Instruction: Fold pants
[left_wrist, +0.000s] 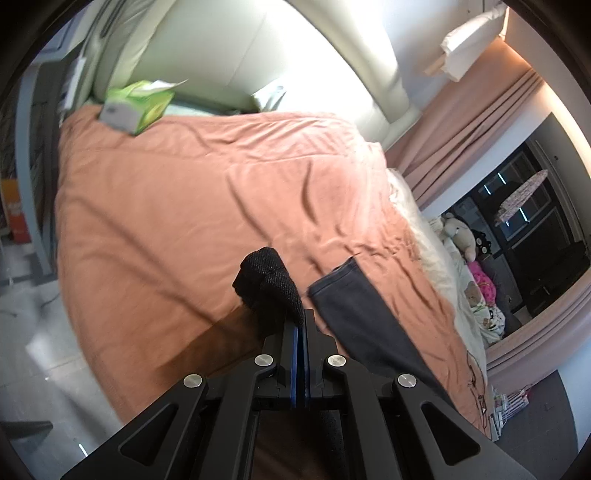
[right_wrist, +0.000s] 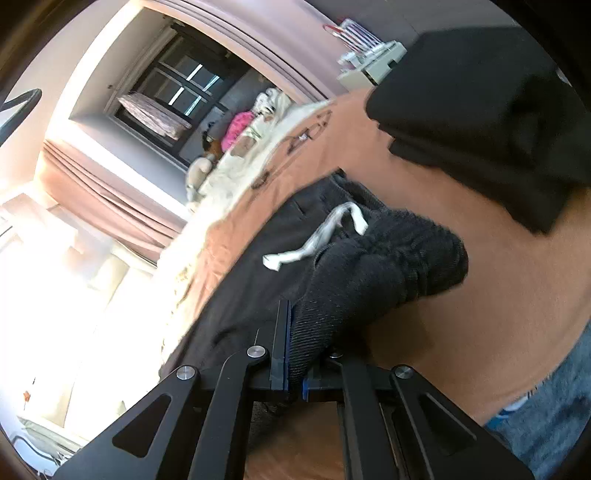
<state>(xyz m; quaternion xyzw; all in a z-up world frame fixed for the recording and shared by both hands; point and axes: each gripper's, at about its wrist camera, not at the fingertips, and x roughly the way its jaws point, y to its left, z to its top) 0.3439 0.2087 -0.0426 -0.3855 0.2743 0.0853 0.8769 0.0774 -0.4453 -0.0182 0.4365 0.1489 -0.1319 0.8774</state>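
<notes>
both wrist views look closely down along their tongs, sharing the orange bedspread (left_wrist: 184, 206) and window (right_wrist: 173, 96).

No readable txt anywhere (green tissue box (left_wrist: 138, 107) print too blurred).

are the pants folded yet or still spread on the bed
Not folded: the pants lie partly spread on the orange blanket, waistband bunched in the right gripper.

Black pants (right_wrist: 369, 273), white drawstring (right_wrist: 317, 236), orange bedspread (left_wrist: 184, 206)
</notes>
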